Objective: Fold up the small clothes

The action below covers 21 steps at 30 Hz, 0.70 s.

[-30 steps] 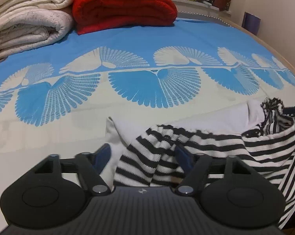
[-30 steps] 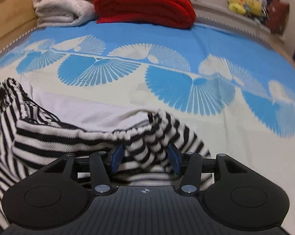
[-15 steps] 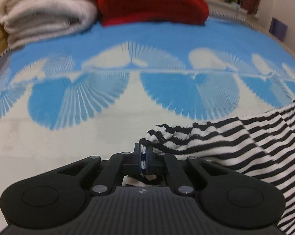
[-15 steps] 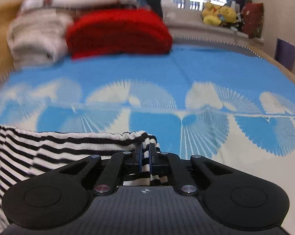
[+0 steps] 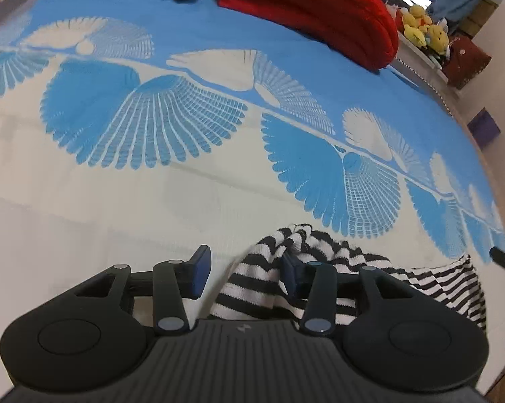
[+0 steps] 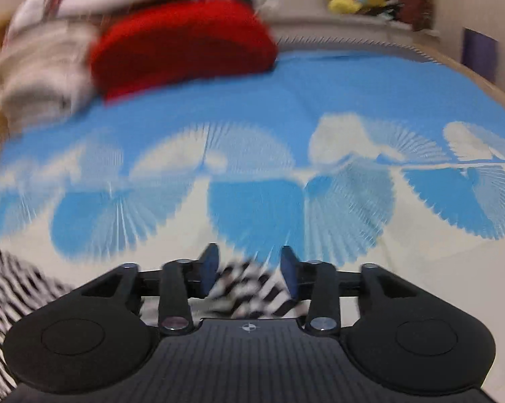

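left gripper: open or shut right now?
Open. The left gripper has its blue pads wide apart; the striped garment lies loose between them.

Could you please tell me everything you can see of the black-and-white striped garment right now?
The striped garment is a soft, ribbed-looking knit in black and white bands, lying bunched and rumpled on the blue-and-cream bedspread. In the left wrist view a peaked fold lies between the open left tool fingers, draped over the right-hand one. In the blurred right wrist view another bunch sits between the open right tool fingers, with more at the lower left edge.
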### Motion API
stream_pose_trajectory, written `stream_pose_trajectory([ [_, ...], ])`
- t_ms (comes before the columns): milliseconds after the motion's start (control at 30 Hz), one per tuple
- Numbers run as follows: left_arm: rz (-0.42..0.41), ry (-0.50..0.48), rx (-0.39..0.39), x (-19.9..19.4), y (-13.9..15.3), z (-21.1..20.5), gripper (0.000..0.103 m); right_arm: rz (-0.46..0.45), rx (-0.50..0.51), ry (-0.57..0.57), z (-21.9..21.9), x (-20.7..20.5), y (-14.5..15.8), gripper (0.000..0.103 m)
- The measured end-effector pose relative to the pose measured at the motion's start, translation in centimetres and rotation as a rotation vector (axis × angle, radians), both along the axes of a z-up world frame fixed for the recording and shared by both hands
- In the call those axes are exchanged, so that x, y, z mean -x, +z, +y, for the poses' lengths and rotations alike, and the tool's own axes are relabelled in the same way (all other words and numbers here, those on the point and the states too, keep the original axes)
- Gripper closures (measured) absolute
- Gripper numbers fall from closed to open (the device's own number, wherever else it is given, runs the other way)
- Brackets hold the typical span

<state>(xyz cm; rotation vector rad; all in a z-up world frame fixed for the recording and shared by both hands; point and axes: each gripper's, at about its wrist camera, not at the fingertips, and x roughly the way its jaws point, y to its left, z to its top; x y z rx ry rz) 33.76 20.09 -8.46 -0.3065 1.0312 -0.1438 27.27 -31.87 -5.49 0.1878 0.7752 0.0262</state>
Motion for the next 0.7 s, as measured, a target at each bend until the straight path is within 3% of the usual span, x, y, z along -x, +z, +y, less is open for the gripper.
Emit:
stream_pose_trajectory([
  [133, 0.001, -0.078, -0.047, -0.3, -0.2, -1.7, 0.054, 0.095, -0.024, 0.018, -2.2, -0.2, -1.4, 0.056],
  [300, -0.028, -0.101, -0.107, -0.5, -0.8, -2.8, 0.058, 0.171, 0.068, 0.122, -0.5, -0.4, -3.6, 0.057],
  [333, -0.033, -0.105, -0.098, -0.6, -0.9, -2.7, 0.072, 0.18, 0.08, 0.124, -0.3, -0.5, -3.9, 0.062],
  [367, -0.036, -0.114, -0.082, -0.6, -0.9, -2.6, 0.089, 0.181, 0.064, 0.126, -0.2, -0.6, -4.0, 0.089],
  [400, -0.048, -0.114, -0.08, -0.6, -0.7, -2.5, 0.093, 0.176, 0.044, 0.125, -0.2, -0.8, -3.8, 0.102],
  [433, -0.08, -0.108, -0.086, -0.6, -0.2, -2.3, 0.099, 0.138, 0.04, 0.11, -0.2, -0.8, -3.2, 0.102],
  [567, -0.225, -0.053, -0.055, -0.2, 1.8, -1.7, 0.099, -0.045, 0.004, 0.002, -1.1, -0.3, -0.4, 0.103],
  [633, -0.211, -0.098, -0.116, -0.2, 1.0, -3.1, 0.098, -0.053, 0.047, -0.052, -1.2, -0.5, -0.6, 0.103],
  [700, -0.106, -0.18, -0.221, -0.3, -1.1, -5.1, 0.095, 0.038, 0.117, -0.056, -0.4, -1.1, -2.3, 0.102],
])
